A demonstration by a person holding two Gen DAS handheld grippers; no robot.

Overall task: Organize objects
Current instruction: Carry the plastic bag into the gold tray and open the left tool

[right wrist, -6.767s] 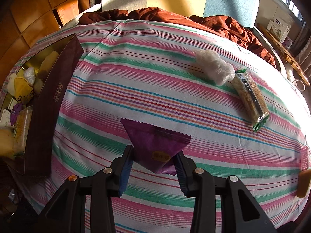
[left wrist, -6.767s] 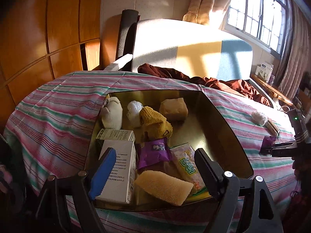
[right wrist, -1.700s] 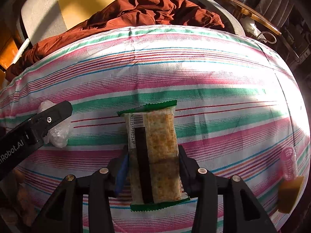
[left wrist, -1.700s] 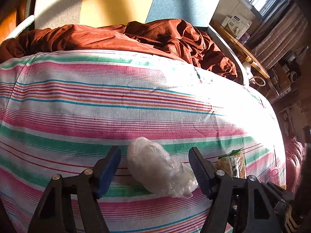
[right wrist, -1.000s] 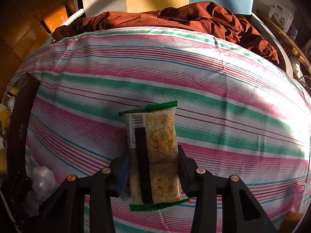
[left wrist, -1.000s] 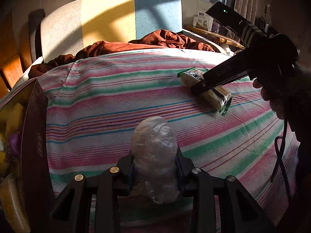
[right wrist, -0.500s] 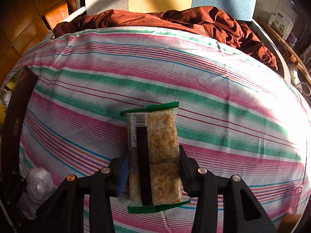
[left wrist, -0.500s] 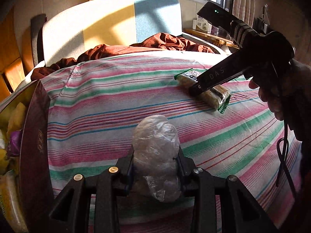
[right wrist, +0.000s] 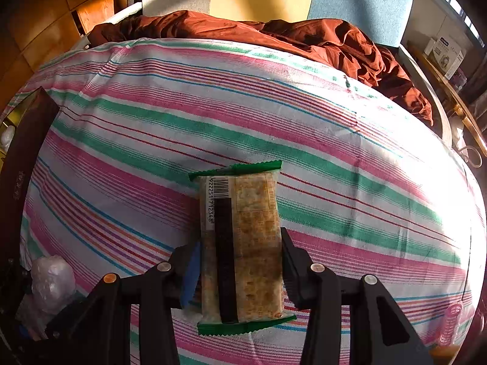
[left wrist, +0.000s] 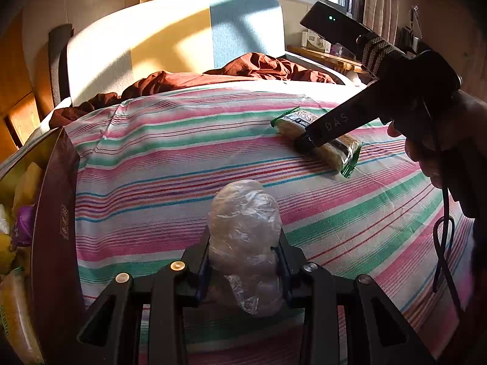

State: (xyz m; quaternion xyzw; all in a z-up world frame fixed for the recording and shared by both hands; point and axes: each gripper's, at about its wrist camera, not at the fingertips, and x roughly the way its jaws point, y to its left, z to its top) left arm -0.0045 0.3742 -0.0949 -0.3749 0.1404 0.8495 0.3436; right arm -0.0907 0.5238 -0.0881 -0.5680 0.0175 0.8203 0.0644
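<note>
A bed spread with a striped sheet carries everything. Beyond both hand-held grippers a rumpled rust-brown blanket lies by the headboard; a dark open box sits left of the left hand-held gripper.

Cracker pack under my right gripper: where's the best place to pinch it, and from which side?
Grip the cracker pack across its narrow width at mid-length, coming from above. It lies flat on the striped cloth with its long axis running along the right gripper, so the long straight edges face the fingers, which already press them. Avoid the thin green crimped ends.
</note>
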